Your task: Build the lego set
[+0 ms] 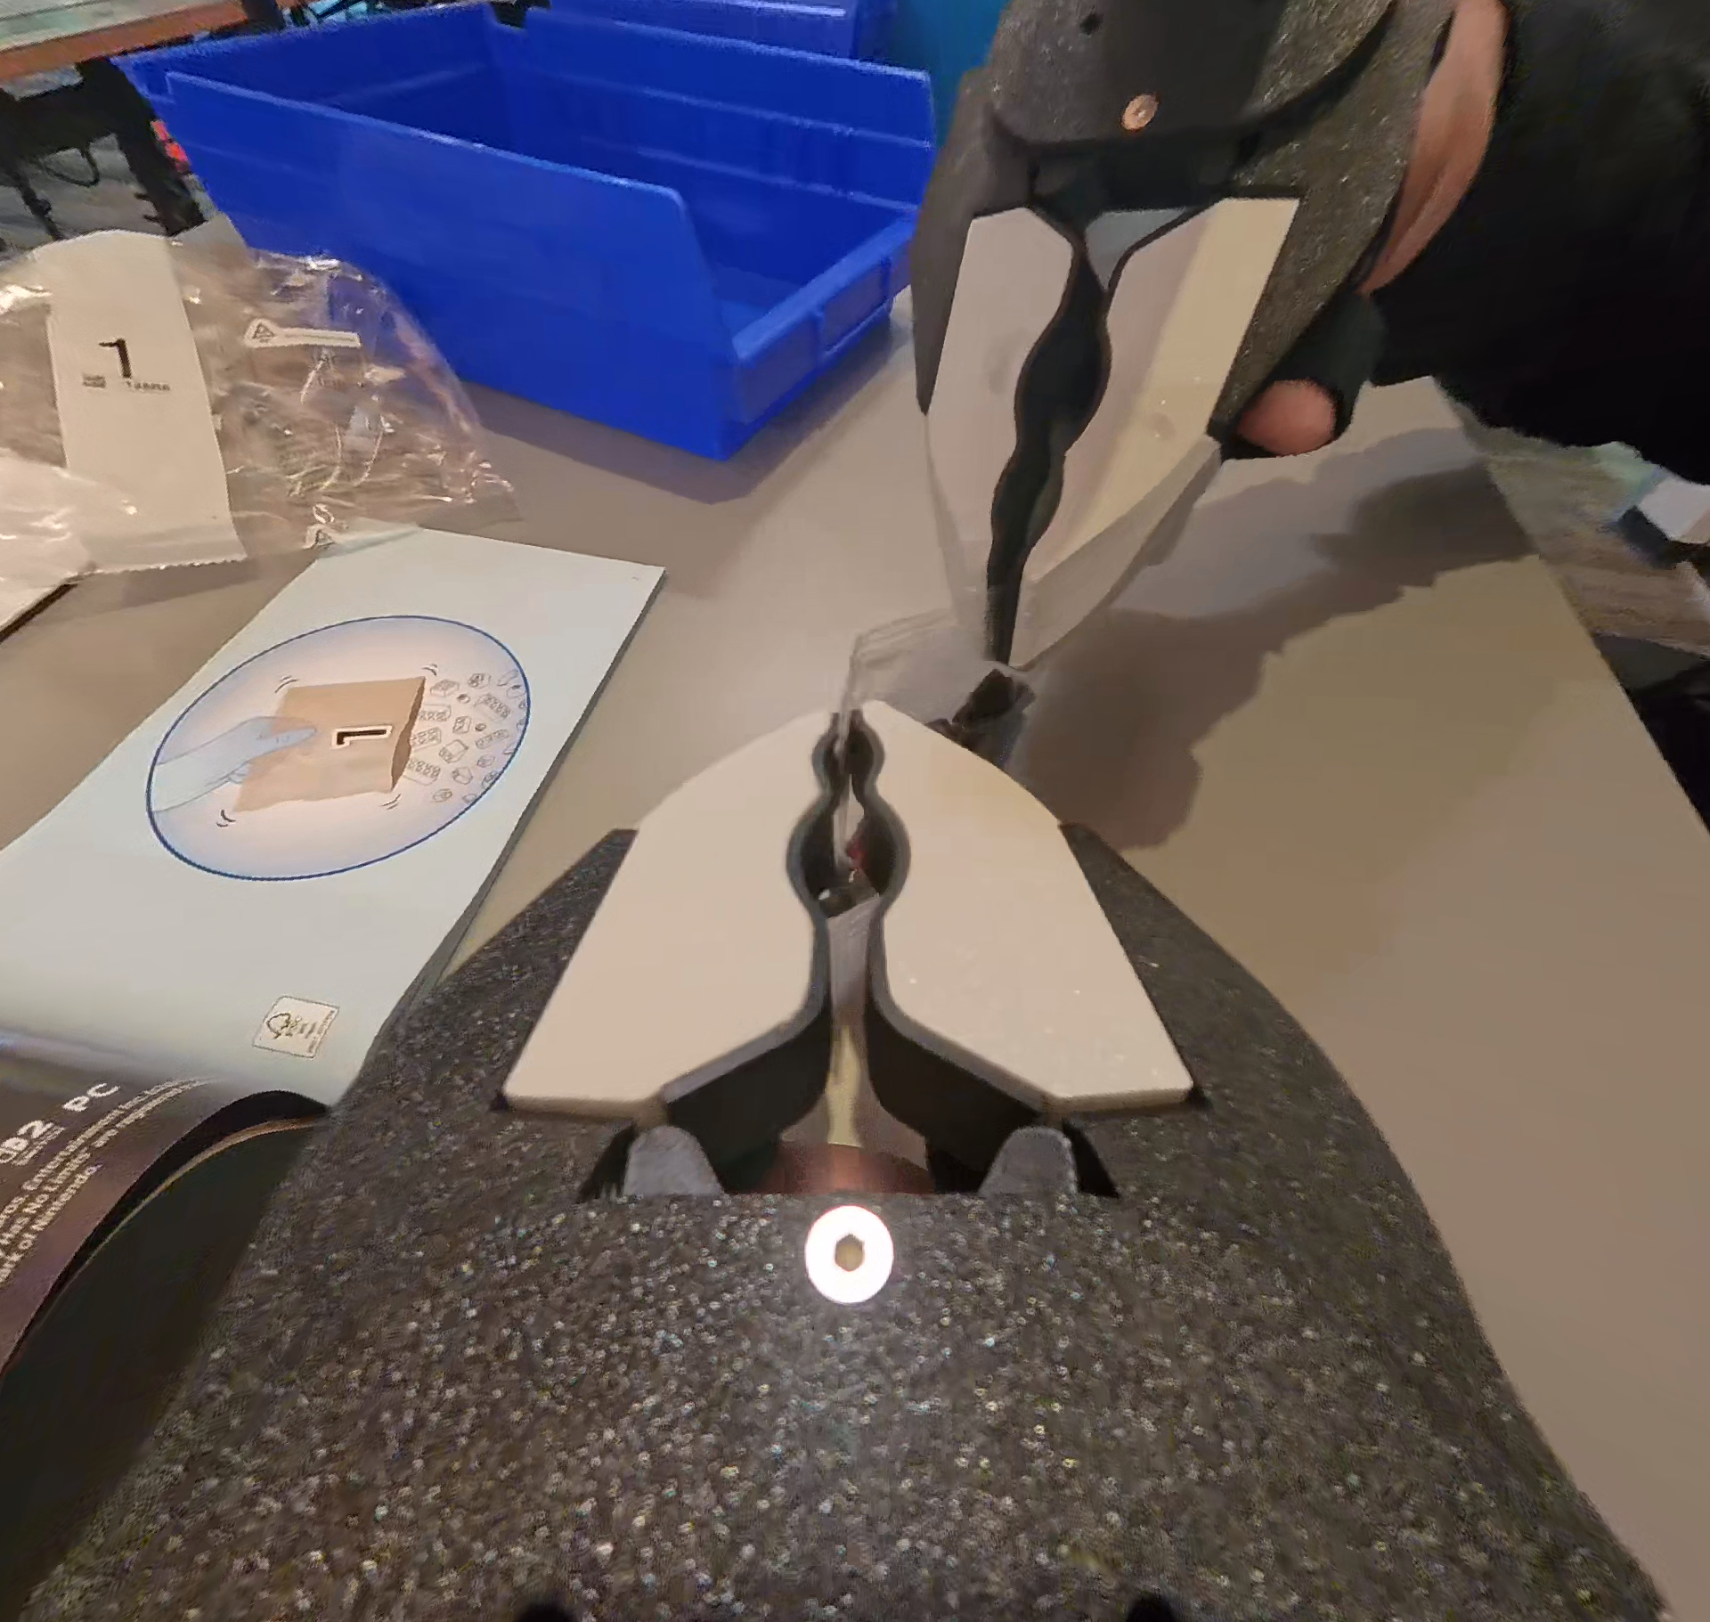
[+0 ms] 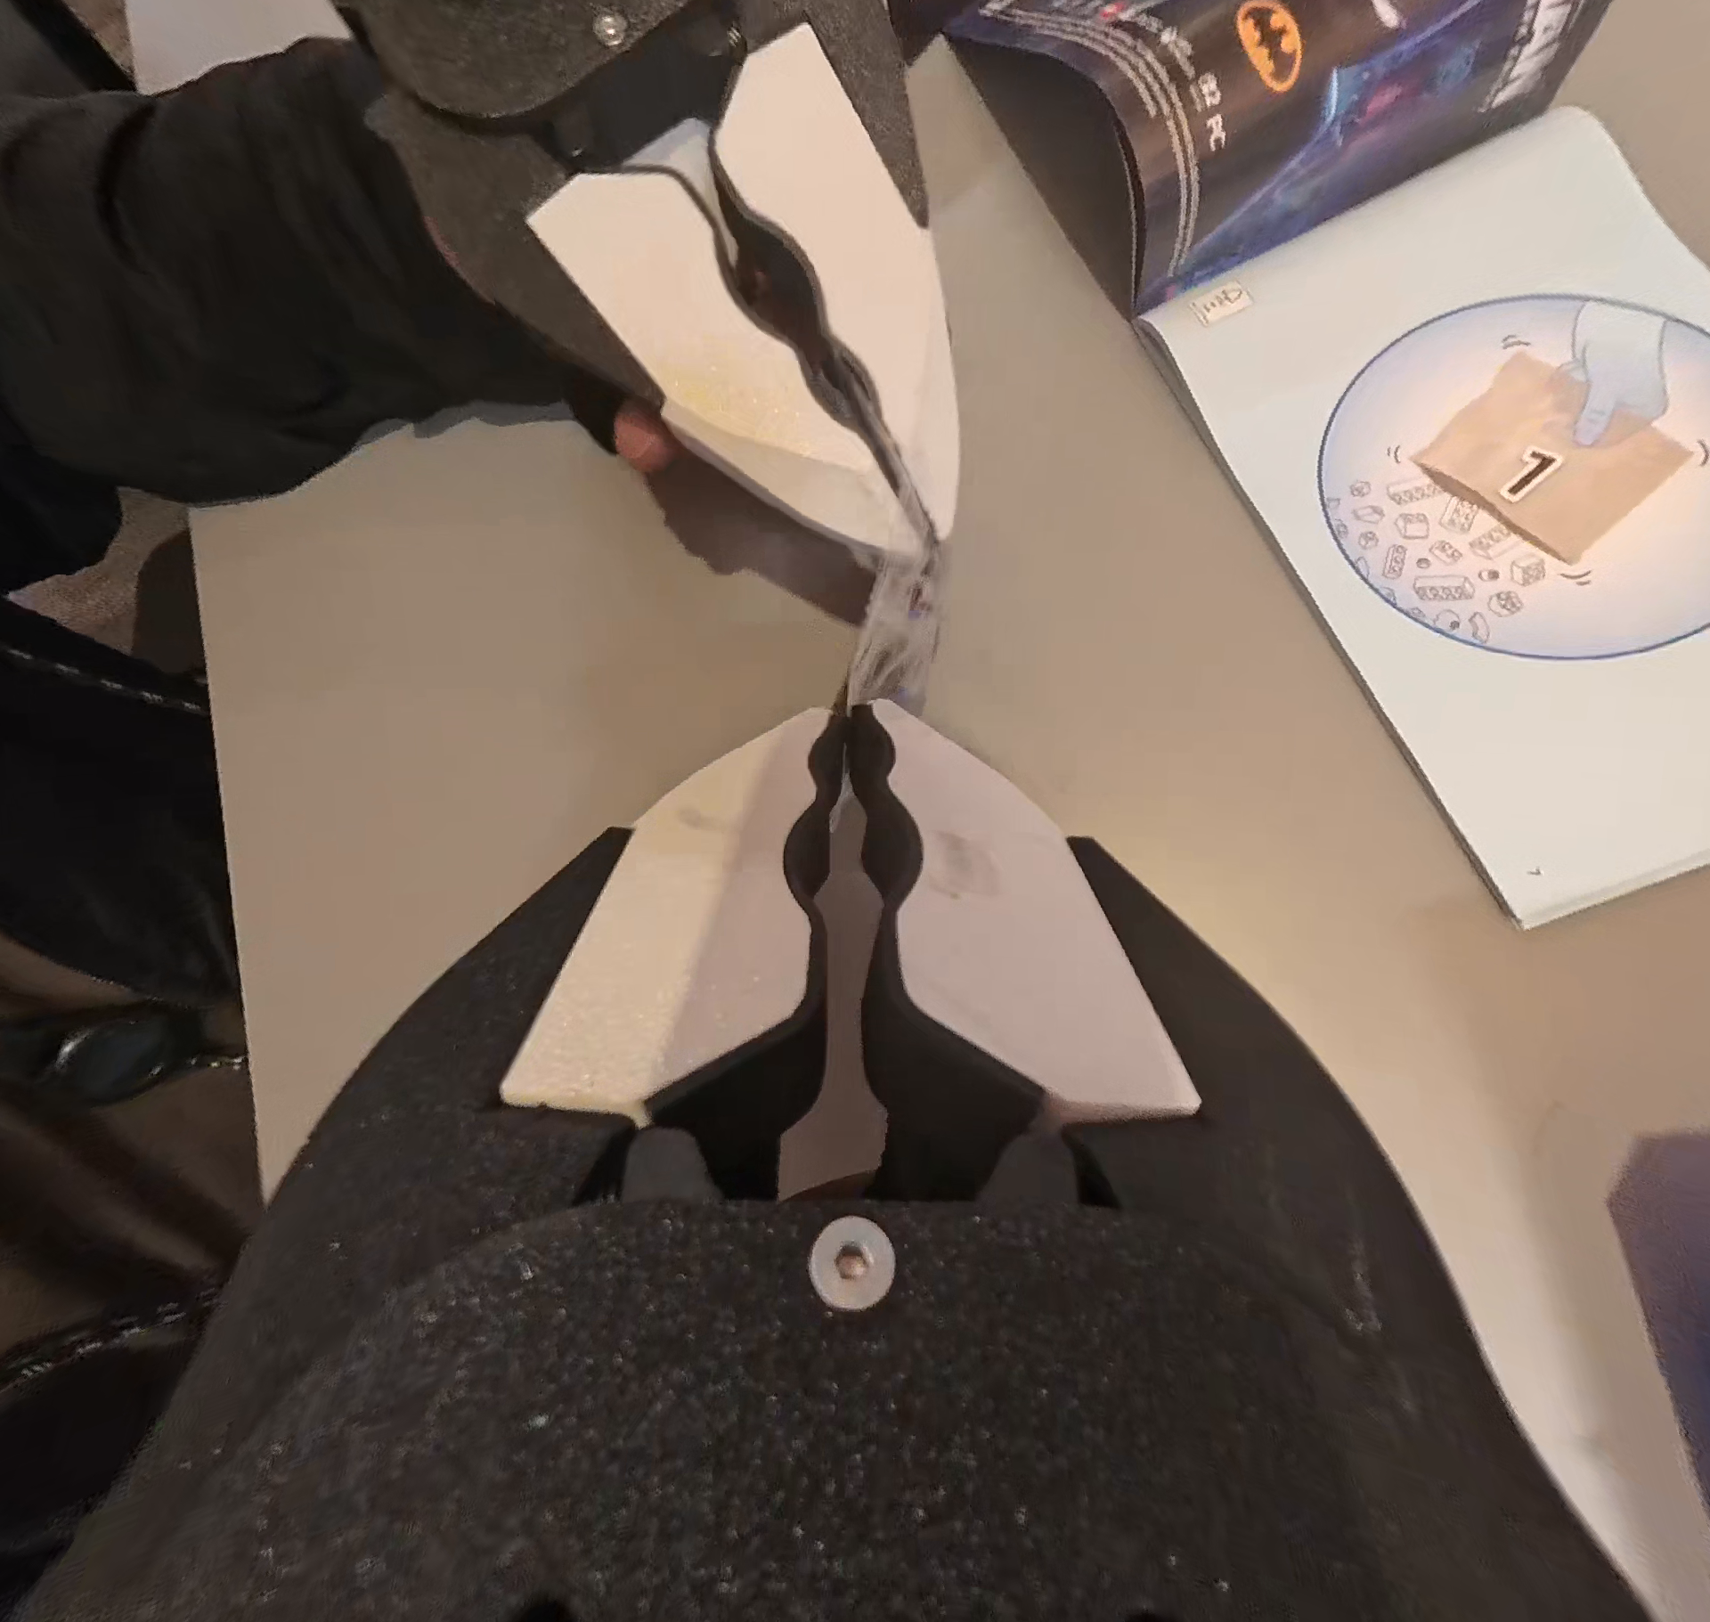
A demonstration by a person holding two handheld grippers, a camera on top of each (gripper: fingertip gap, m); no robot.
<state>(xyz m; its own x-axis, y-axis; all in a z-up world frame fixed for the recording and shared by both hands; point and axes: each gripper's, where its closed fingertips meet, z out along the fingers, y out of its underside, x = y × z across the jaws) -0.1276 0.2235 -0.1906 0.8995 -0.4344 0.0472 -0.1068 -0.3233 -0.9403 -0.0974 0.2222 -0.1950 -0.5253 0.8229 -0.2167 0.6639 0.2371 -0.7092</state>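
- Beige bench in what looks like a workshop, with blue plastic bins lined up along the back and another desk behind them.
- Left claw is clamped shut on the edge of a small clear plastic bag; you can see the film running down between its fingertips, with something small and reddish further back in the gap.
- Right claw is also closed on that same bag, pinching the other end, so the crinkled film stretches between the two tips just above the bench.
- Both claws point at each other, tips close together, each held by a hand in a black fingerless glove.
- There's something small and dark at the bag right by the right claw's tip, too blurry to say what exactly.
- To the left claw's left lies an open instruction booklet with a pale blue page and a round drawing of a paper bag tipping out bricks. Its dark cover curls up at the near end.
- Past the booklet there's a bigger empty clear bag and a white paper strip, crumpled flat on the bench near the bins.
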